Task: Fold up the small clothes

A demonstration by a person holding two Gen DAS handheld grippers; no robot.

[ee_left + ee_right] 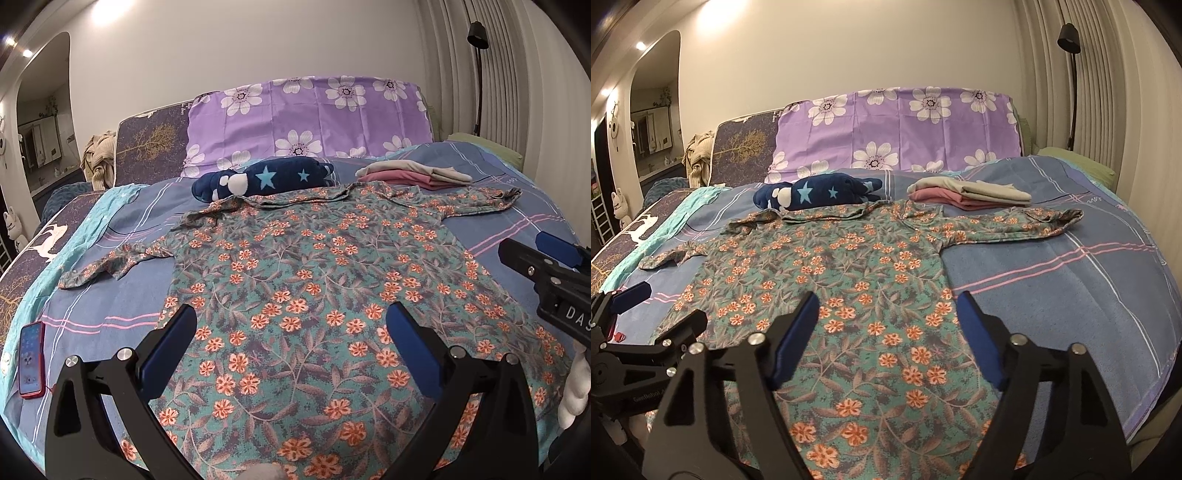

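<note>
One floral shirt (317,280), thin, limp and light, lies spread flat on the bed (1071,295), best pinched at its near hem corners, with left tool (291,350) and right tool (886,332) both spread, holding nothing.

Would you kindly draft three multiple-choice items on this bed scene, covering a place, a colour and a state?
1. Where does the phone lie?
A. left of the floral shirt
B. on the folded clothes
C. on the purple pillow

2. What colour is the starred garment?
A. red
B. navy blue
C. yellow

3. How is the floral shirt?
A. spread flat, sleeves out
B. folded in a stack
C. hanging

Answers: 1 A, it rests on the bedsheet beside the shirt's left hem. 2 B, dark blue with pale stars. 3 A, both sleeves extend sideways.
</note>
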